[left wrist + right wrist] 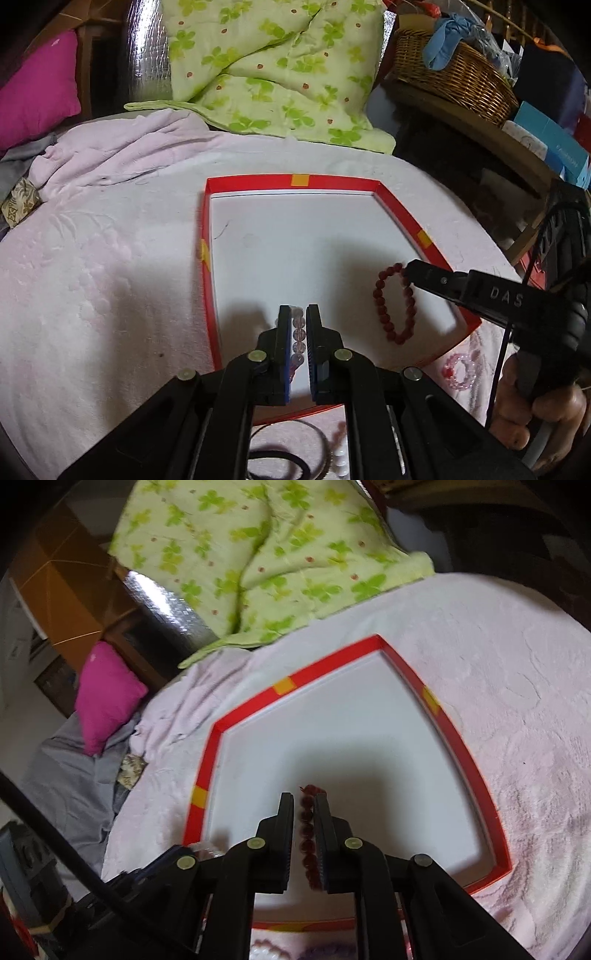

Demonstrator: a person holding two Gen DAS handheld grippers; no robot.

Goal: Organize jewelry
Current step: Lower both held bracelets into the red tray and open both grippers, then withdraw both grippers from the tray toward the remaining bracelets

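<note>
A shallow red-rimmed tray (258, 182) with a white floor lies on the pale pink cloth. My left gripper (298, 310) is over the tray's near edge, shut on a bracelet of clear, pale beads (298, 334) that runs between its fingers. My right gripper (406, 269) reaches in over the tray's right rim, shut on a dark red bead bracelet (384, 306) whose loop hangs onto the white floor. In the right wrist view the red beads (306, 830) sit in a line between the right gripper's (304, 799) fingers, above the tray (476, 775).
A pink bead bracelet (458, 371) lies on the cloth right of the tray. Black rings (291, 454) and white beads (340, 458) lie in front of it. A green quilt (273, 66), a magenta cushion (37, 88) and a wicker basket (454, 74) stand behind.
</note>
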